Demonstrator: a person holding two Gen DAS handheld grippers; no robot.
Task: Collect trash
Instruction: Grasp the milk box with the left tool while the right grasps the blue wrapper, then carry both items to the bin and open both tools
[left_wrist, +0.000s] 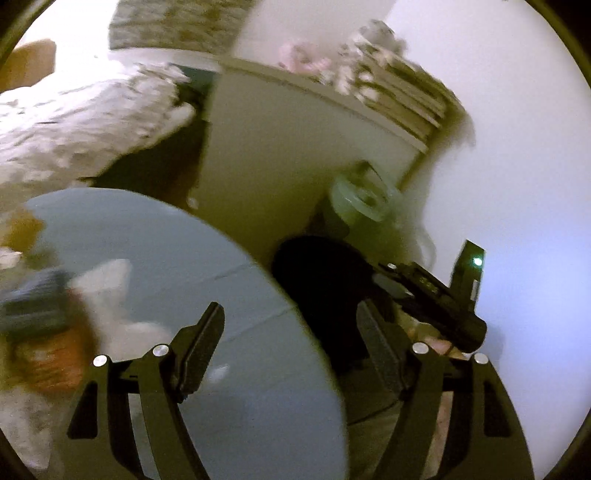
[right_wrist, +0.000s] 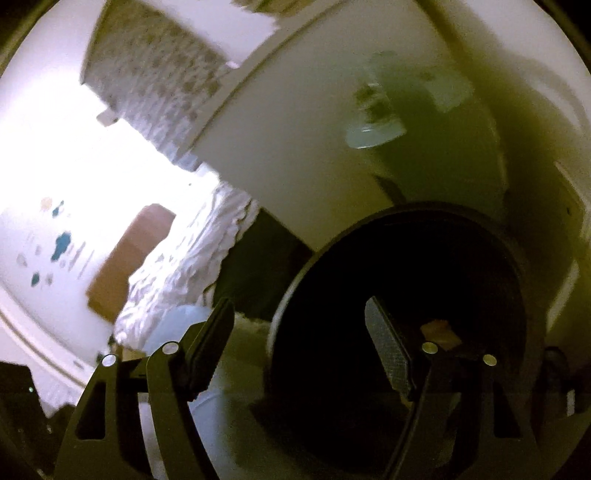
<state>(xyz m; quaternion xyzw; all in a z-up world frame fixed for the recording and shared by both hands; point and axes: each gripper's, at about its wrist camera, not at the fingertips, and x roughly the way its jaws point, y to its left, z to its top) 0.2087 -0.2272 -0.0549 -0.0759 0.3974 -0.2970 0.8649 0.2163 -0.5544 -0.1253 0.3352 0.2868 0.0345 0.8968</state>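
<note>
This was a bedroom in a home. A bed with a rumpled white duvet (left_wrist: 85, 122) lay along one side, its brown headboard (right_wrist: 129, 258) set against a pale wall dotted with small teal stickers (right_wrist: 61, 245). A patterned curtain (right_wrist: 155, 81) hung near a bright window. Beside the bed stood a white cabinet (left_wrist: 266, 147) with a stack of books (left_wrist: 402, 96) on top. A round pale-blue bench (left_wrist: 207, 258) and a black waste bin (right_wrist: 402, 295) stood close by.

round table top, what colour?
Pale blue table top, plain, no pattern; clearest in the left wrist view.
</note>
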